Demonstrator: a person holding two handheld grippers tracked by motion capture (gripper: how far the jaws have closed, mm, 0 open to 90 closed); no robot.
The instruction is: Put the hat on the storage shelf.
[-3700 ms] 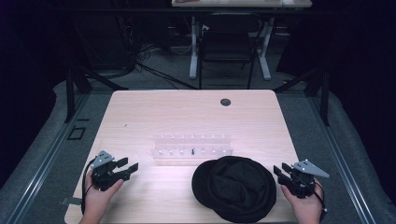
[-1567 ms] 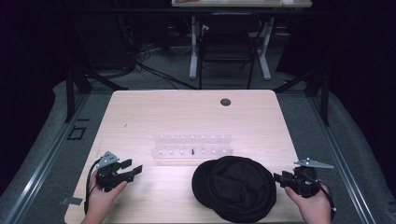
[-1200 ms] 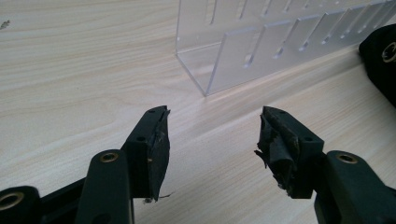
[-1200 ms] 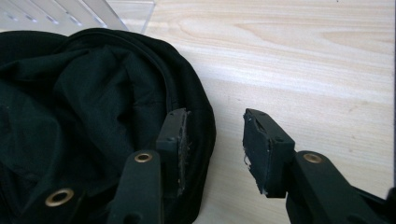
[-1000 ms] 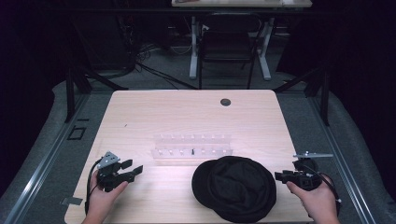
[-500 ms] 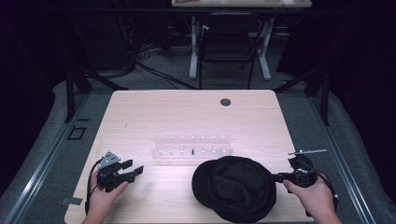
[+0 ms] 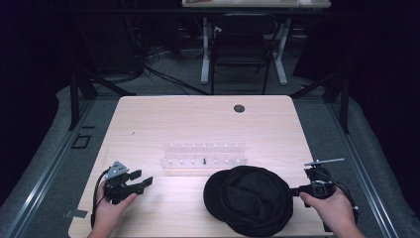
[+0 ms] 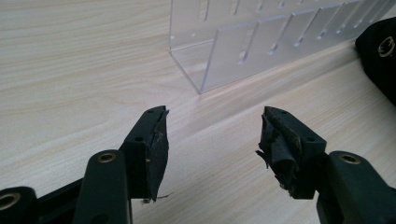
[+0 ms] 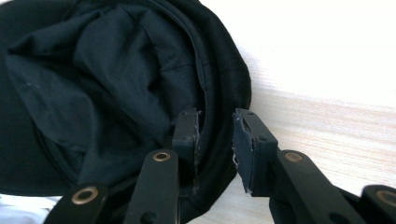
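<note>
1. Jaws on your right gripper (image 9: pixel 215 140) have just been closing and now straddle the rim of the cap (image 9: pixel 116 79), one inside it and one outside; you cannot tell from the frames whether the pads press the cloth.
2. Your right hand (image 7: pixel 333 208) holds that gripper at the cap's right edge.
3. The cap lies open side up on the table (image 7: pixel 148 124), just in front of the clear rack (image 7: pixel 204 157).
4. Your left gripper (image 8: pixel 212 140) stands wide open and empty, low over the table, well left of the cap, jaws aimed at the rack's near corner.
</note>
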